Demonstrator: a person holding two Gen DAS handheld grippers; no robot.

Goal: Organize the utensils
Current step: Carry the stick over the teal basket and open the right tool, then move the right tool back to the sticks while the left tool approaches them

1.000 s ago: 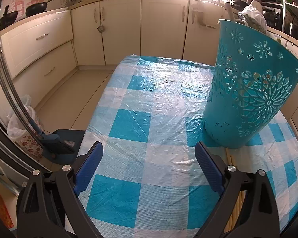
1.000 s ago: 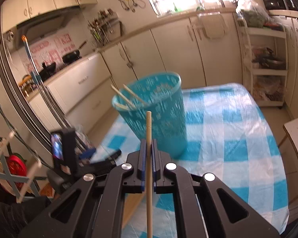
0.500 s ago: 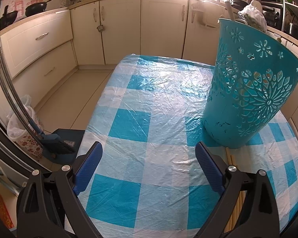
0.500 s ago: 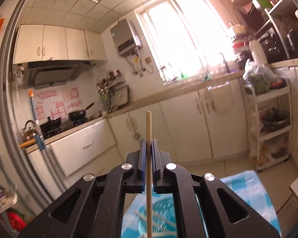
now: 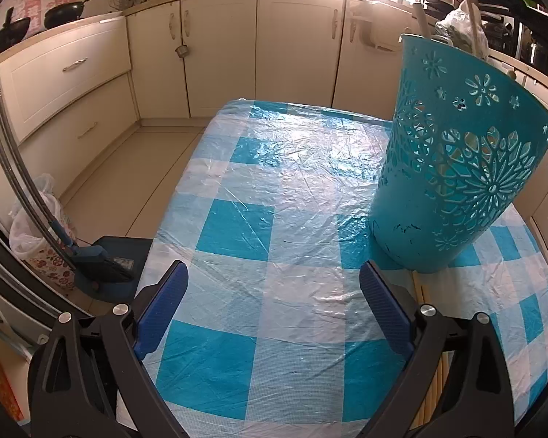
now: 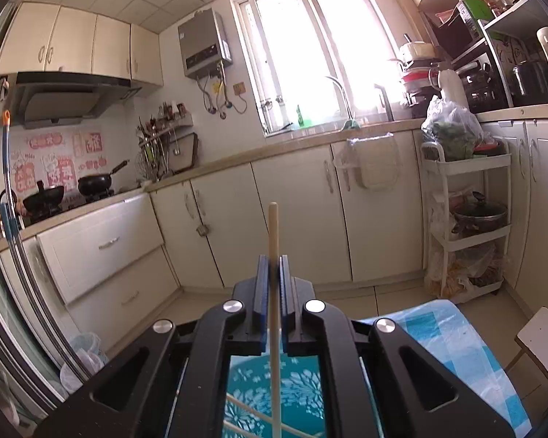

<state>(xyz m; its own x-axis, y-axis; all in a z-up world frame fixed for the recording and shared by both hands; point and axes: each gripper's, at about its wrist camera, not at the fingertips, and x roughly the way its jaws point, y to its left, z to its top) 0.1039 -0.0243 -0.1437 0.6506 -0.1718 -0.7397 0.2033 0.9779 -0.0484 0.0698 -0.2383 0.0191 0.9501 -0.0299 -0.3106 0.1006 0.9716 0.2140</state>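
Note:
A teal cut-out plastic basket [image 5: 453,168] stands on the checked tablecloth [image 5: 274,197] at the right of the left wrist view. Pale wooden chopsticks [image 5: 420,292] lie on the cloth just in front of its base, partly hidden by the gripper. My left gripper [image 5: 274,303] hovers low over the cloth, open and empty, left of the basket. In the right wrist view my right gripper [image 6: 273,270] is shut on one wooden chopstick [image 6: 273,233], which stands upright between the pads. Directly below it is the basket's inside [image 6: 296,387], with other chopsticks [image 6: 244,405] leaning in it.
Cream kitchen cabinets [image 5: 296,43] run behind the table. A white rack [image 6: 467,219] with pots and bags stands at the right. A white stool [image 6: 540,335] is beside the table's right edge. A blue dustpan [image 5: 106,266] and a bagged bin [image 5: 36,226] sit on the floor at the left.
My right gripper has risen and moved over the basket with the chopstick, tilting up so the basket dropped from mid-frame to beneath the fingers. The left gripper stayed still.

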